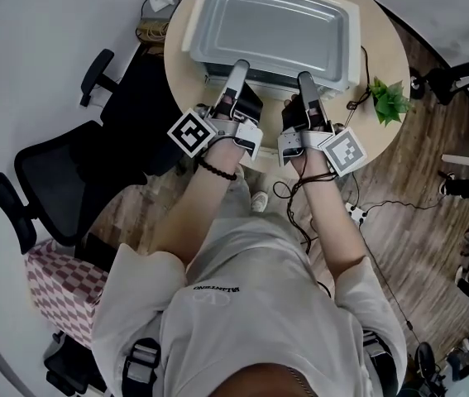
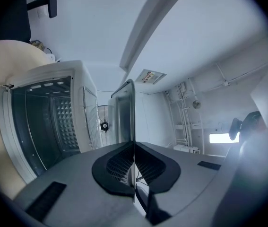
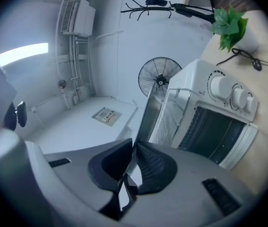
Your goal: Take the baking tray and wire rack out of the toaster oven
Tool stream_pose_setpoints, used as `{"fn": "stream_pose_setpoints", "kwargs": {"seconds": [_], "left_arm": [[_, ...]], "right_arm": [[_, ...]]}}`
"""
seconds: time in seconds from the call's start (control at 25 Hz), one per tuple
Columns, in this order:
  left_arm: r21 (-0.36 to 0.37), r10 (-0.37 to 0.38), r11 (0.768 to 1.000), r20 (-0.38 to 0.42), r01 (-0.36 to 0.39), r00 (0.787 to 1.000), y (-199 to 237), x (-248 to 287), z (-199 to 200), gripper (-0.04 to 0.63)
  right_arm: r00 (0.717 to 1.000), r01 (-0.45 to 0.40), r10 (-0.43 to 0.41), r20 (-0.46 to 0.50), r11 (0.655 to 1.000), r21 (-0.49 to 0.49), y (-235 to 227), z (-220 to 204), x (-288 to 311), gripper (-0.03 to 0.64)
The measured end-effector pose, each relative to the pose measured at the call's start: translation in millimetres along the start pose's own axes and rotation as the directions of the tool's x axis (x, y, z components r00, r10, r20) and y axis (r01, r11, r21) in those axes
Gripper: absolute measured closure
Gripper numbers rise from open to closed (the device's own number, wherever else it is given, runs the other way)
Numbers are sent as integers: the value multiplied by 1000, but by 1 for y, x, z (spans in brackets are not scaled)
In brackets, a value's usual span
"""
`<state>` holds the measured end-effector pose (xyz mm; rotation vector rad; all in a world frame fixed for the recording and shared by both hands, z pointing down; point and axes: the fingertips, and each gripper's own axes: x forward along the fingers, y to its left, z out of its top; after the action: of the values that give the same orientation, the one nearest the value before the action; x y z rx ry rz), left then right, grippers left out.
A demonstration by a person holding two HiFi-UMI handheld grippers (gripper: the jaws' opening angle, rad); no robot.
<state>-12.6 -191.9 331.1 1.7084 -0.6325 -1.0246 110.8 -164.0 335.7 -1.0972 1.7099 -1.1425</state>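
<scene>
1. One black office chair (image 1: 60, 180) stands at the left, beside the one round table (image 1: 395, 60).
2. Left gripper (image 1: 238, 64): jaws clenched on the near rim of the one baking tray (image 1: 275, 23). In the left gripper view the left gripper (image 2: 134, 143) pinches the baking tray (image 2: 126, 112) edge-on, with no gap showing.
3. The baking tray is outside the one toaster oven (image 1: 352, 52), held over it by two grippers, one at each side of its near rim.
4. Right gripper (image 1: 304, 77): jaws clamped on the same rim; the right gripper (image 3: 134, 145) view shows the baking tray (image 3: 148, 112) between the pads.
5. The toaster oven (image 3: 219, 126) cavity is open and dark; three knobs (image 3: 237, 96) sit beside it.
6. One fan (image 3: 159, 79) stands behind it.
7. One green plant (image 1: 390, 99) sits at the table's right edge.
</scene>
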Motion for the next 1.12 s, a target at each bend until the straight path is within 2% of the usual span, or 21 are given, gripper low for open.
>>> {"fn": "stream_pose_setpoints", "kwargs": {"seconds": [0.48,0.64,0.76,0.88,0.96,1.12], "left_arm": [[-10,33,999,-21,-34,999,29,33,12,588],[-5,78,997,-36,-78,996,41,32,10,584],[13,106,994,-49,-106,993,45,33,8,577],[66,141,989,-80,-136,987,48,35,5,565],[100,163,983,-98,-153,982,49,35,5,536],[117,206,974,-128,-192,970,46,34,4,454]], "right_arm": [[998,59,-60,26,998,22,-26,12,32,588],[994,104,-104,29,994,26,-35,12,32,583],[989,145,-145,22,989,27,-41,11,32,578],[985,168,-169,21,985,34,-45,12,31,577],[984,176,-177,16,984,32,-46,11,31,575],[982,188,-188,1,982,34,-46,8,29,559]]}}
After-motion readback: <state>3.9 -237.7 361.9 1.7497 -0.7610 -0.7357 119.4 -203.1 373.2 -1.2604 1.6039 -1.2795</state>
